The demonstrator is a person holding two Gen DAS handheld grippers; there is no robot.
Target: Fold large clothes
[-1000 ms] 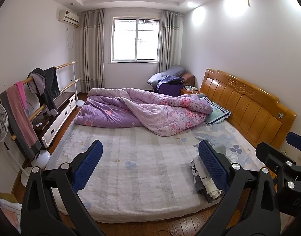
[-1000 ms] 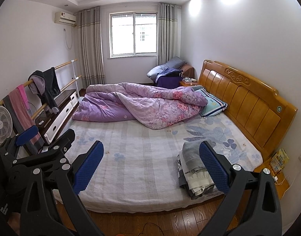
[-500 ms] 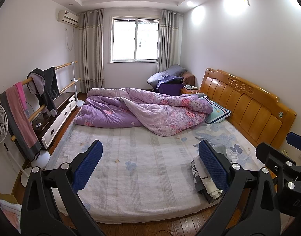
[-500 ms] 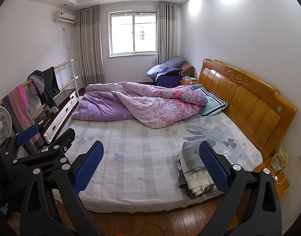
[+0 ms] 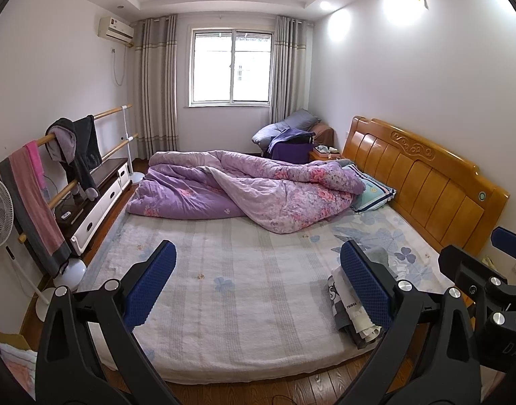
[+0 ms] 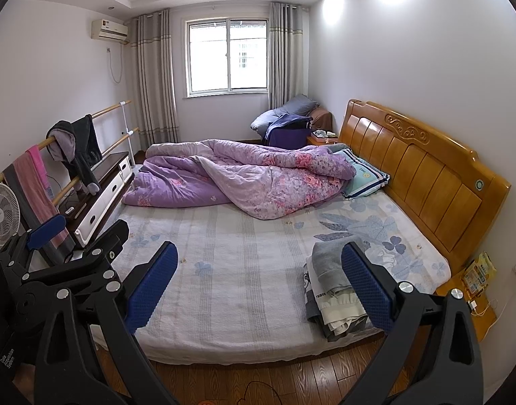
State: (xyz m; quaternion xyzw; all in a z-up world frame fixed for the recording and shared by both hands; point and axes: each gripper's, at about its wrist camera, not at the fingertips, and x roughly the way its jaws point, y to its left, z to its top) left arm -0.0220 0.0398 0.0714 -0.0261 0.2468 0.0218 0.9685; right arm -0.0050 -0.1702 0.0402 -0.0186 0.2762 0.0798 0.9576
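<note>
A stack of folded clothes (image 6: 332, 287), grey on top with white and dark pieces under it, lies on the near right corner of the bed (image 6: 237, 270). It also shows in the left wrist view (image 5: 345, 303), partly behind a finger. My left gripper (image 5: 258, 283) is open and empty, held above the floor at the foot side of the bed. My right gripper (image 6: 258, 283) is open and empty beside it. Each gripper shows at the edge of the other's view.
A crumpled purple floral quilt (image 6: 237, 182) and a pillow (image 6: 366, 177) lie at the far half of the bed. A wooden headboard (image 6: 423, 175) is on the right. A rail with hanging clothes (image 6: 76, 148), a fan (image 6: 3, 216) and a low cabinet (image 6: 99, 189) stand on the left.
Both views have shifted very slightly. Nothing on the bed has moved, and both grippers stay open.
</note>
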